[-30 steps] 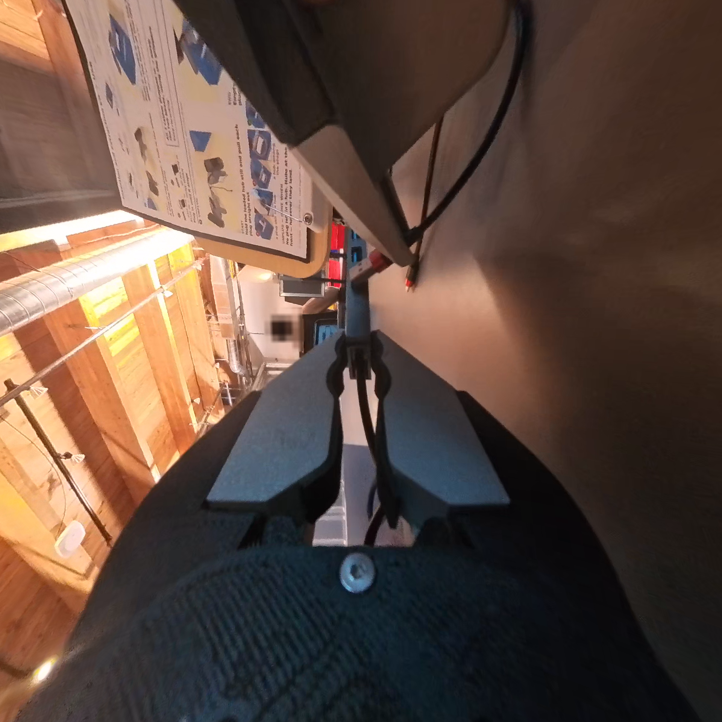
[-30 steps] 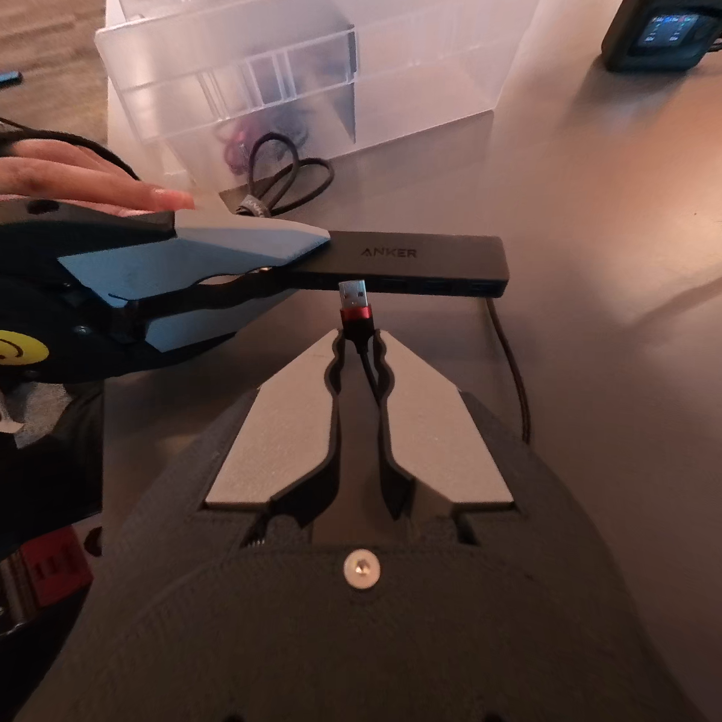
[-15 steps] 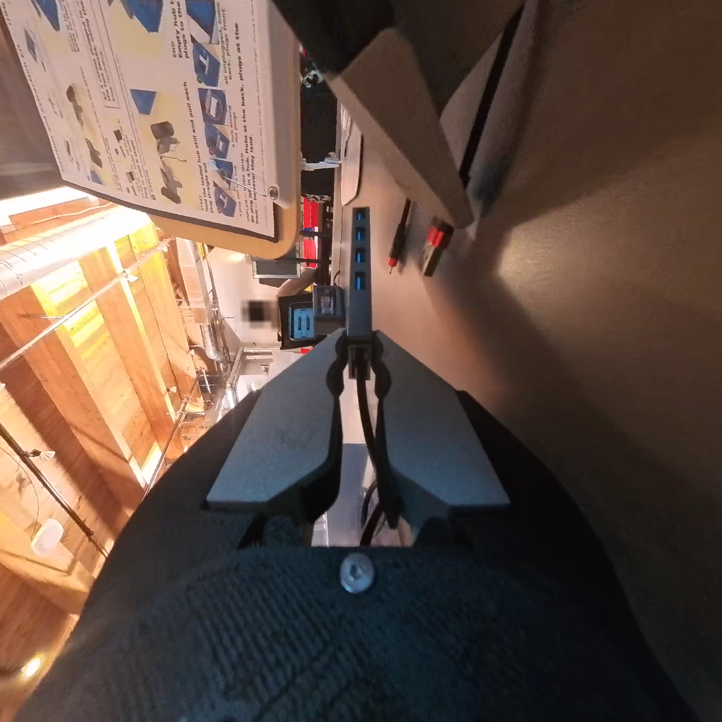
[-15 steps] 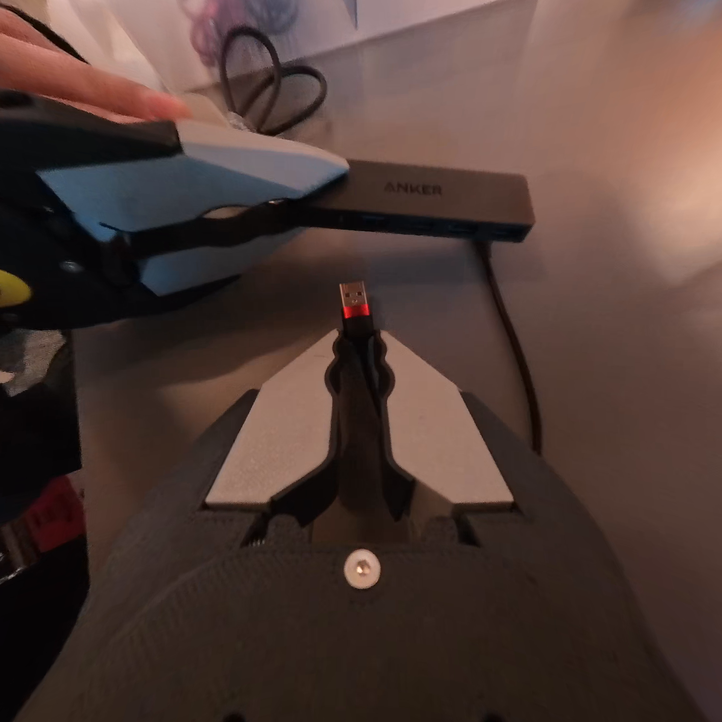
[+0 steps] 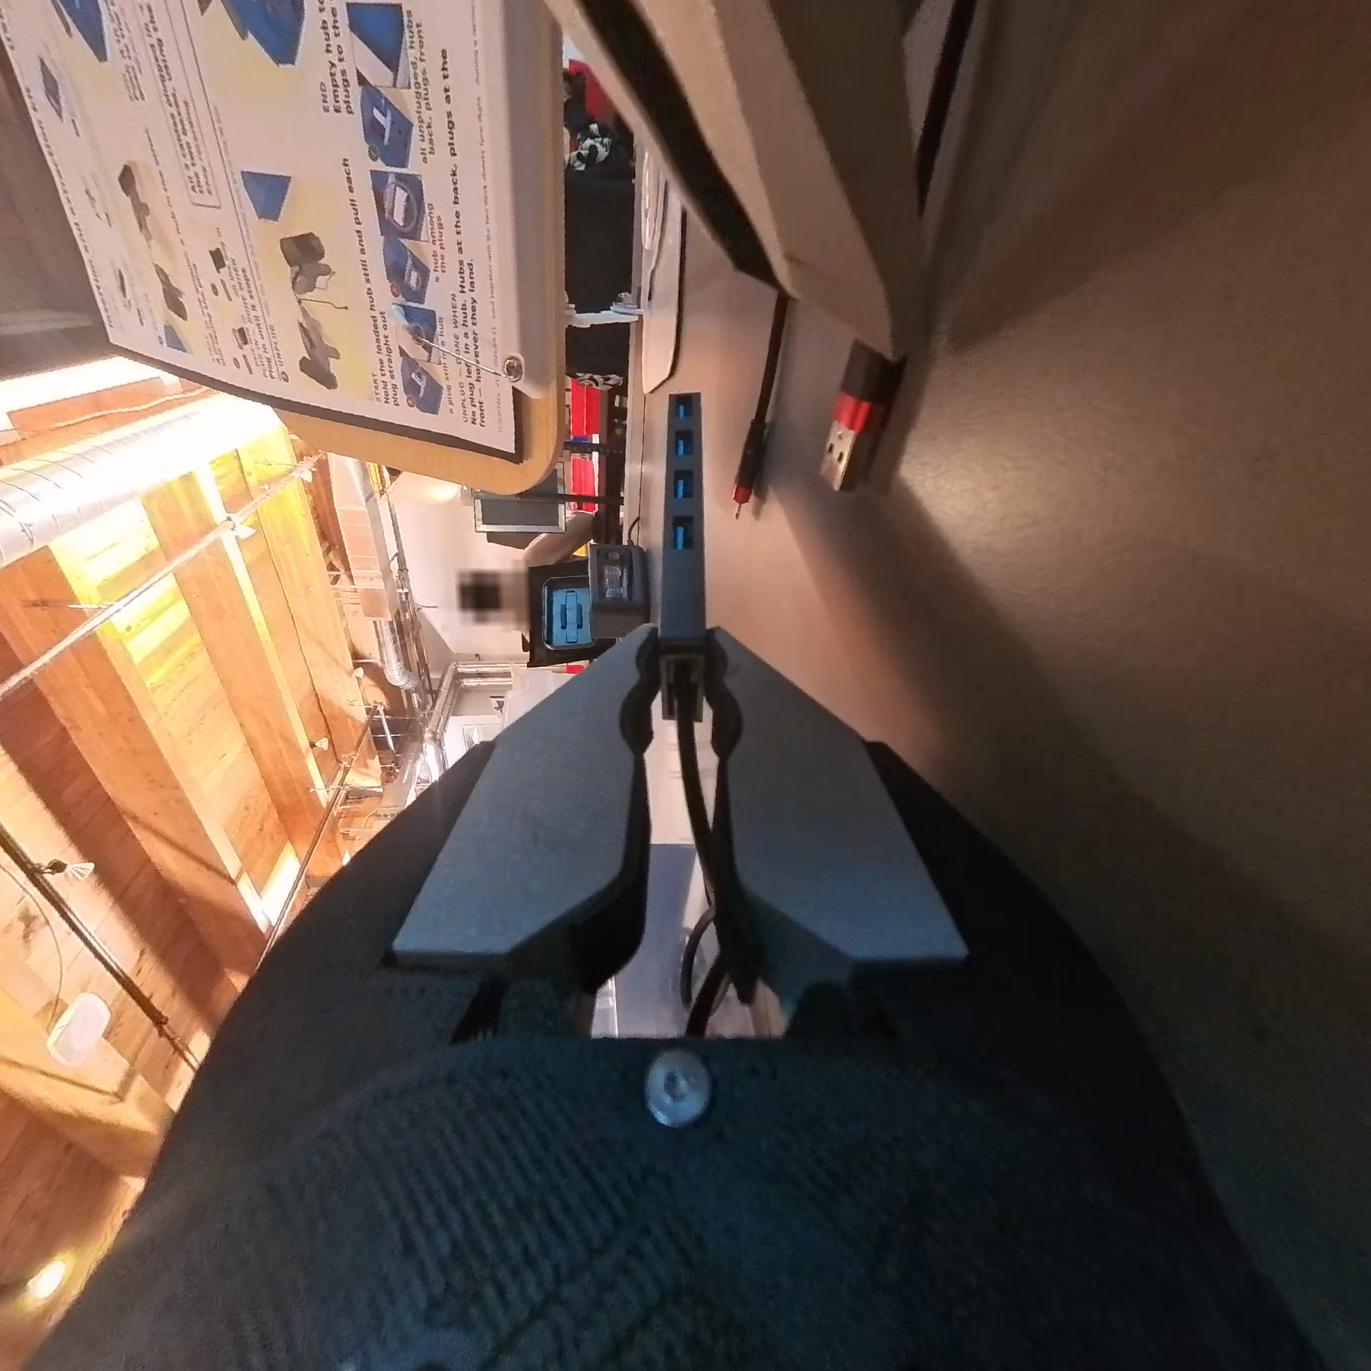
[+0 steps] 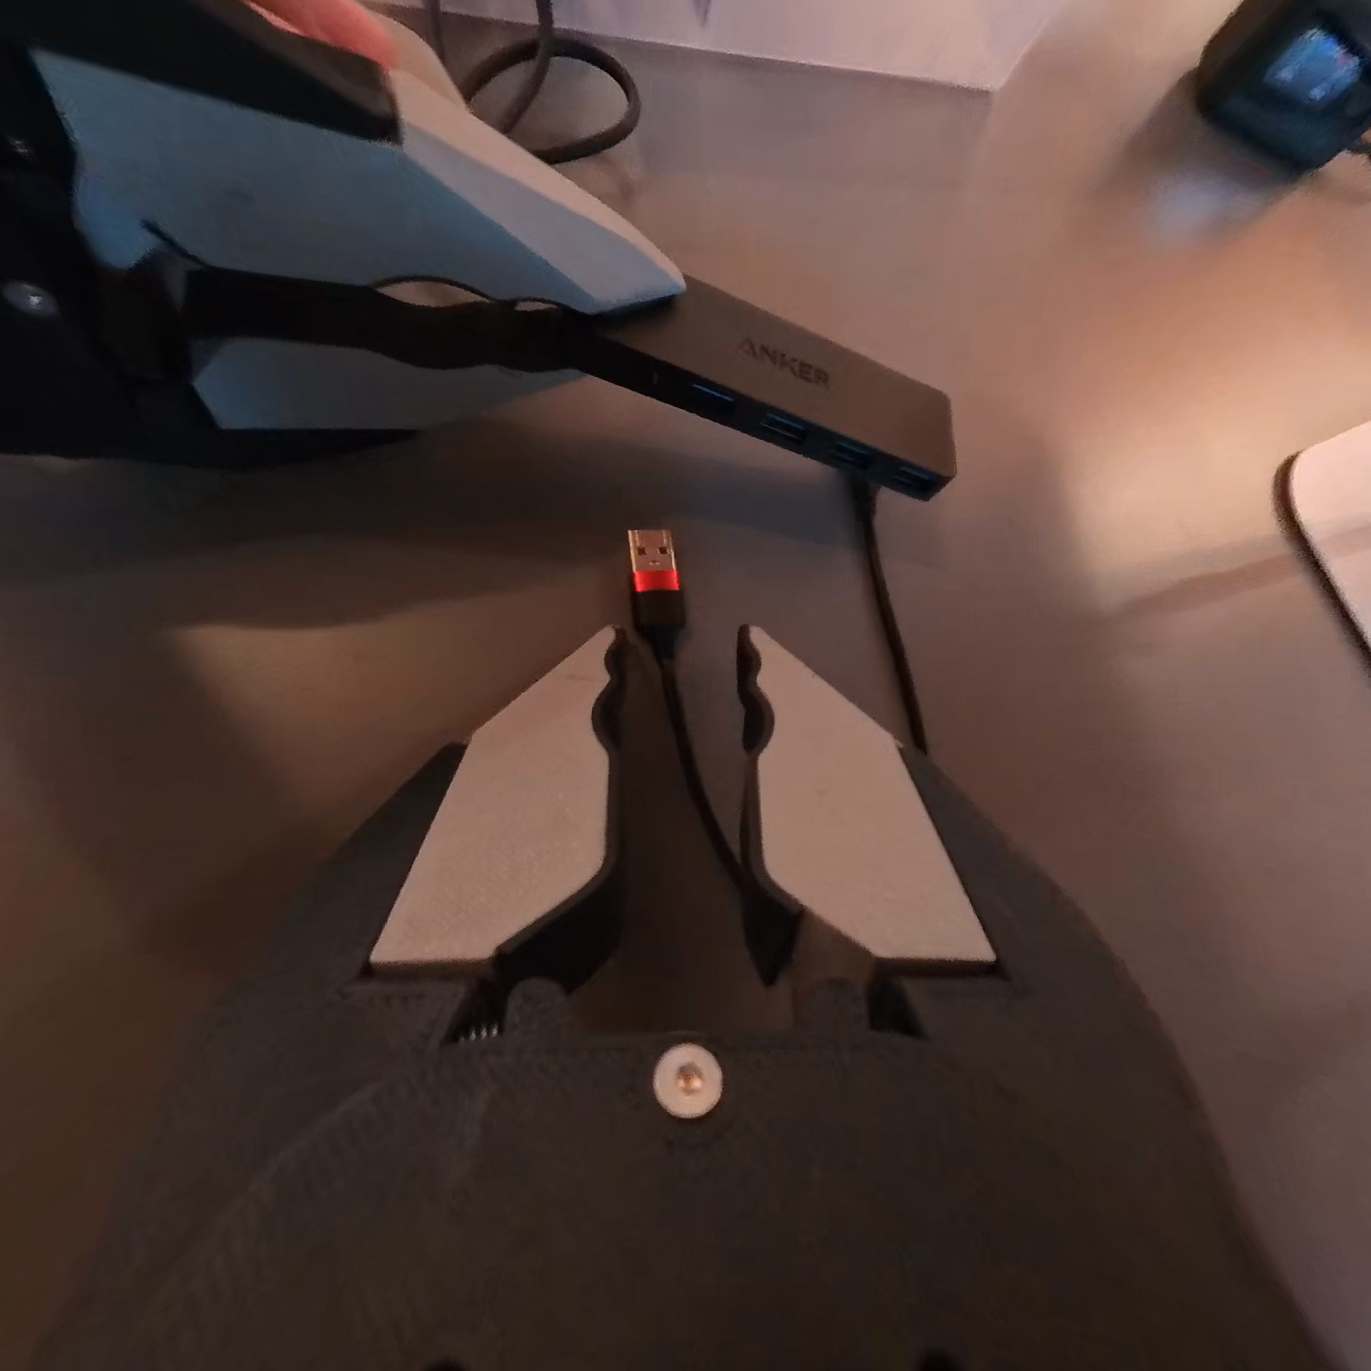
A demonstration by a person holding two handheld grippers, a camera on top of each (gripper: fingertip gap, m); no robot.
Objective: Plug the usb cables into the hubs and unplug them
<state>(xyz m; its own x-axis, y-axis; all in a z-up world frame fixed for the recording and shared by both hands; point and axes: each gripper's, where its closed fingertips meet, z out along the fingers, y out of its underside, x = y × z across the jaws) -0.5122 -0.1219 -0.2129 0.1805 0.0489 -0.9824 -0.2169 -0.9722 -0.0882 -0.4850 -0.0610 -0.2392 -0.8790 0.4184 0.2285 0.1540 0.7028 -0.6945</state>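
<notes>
**Hub pinched at one end, red-collared plug lying loose**

Left wrist view: the picture is rolled on its side, so the bench (image 5: pixel 1076 668) runs up the right of the frame. The left gripper (image 5: pixel 682 639) has its fingers (image 5: pixel 534 816) closed on the cabled end of the dark USB hub (image 5: pixel 684 519), whose black lead (image 5: pixel 701 801) runs back between them. Four blue ports show along the hub's edge; the clamped end is hidden by the fingertips. Beyond it a thin cable with a small red-tipped plug (image 5: pixel 748 475) lies on the bench, and farther right sits a USB plug with a red collar (image 5: pixel 853 438), its cable hidden under the pale, blurred body of the other gripper. An instruction sheet on a board (image 5: pixel 297 208) fills the upper left. A small dark device with a screen (image 5: pixel 616 586) stands just beside the hub.

Right wrist view: the right gripper (image 6: pixel 679 638) has its fingers (image 6: pixel 519 801) spread apart, gripping nothing. The red-collared plug (image 6: pixel 653 564) lies on the bench (image 6: pixel 1113 742) just ahead of the tips, its black cable trailing back between them. Whether it touches the left finger is hard to tell. The hub (image 6: pixel 816 386) slants above it, well short of the plug, its left end swallowed by the left gripper (image 6: pixel 593 315). A coiled cable at the top is cut off, and a device at top right (image 6: pixel 1291 96) is blurred.
</notes>
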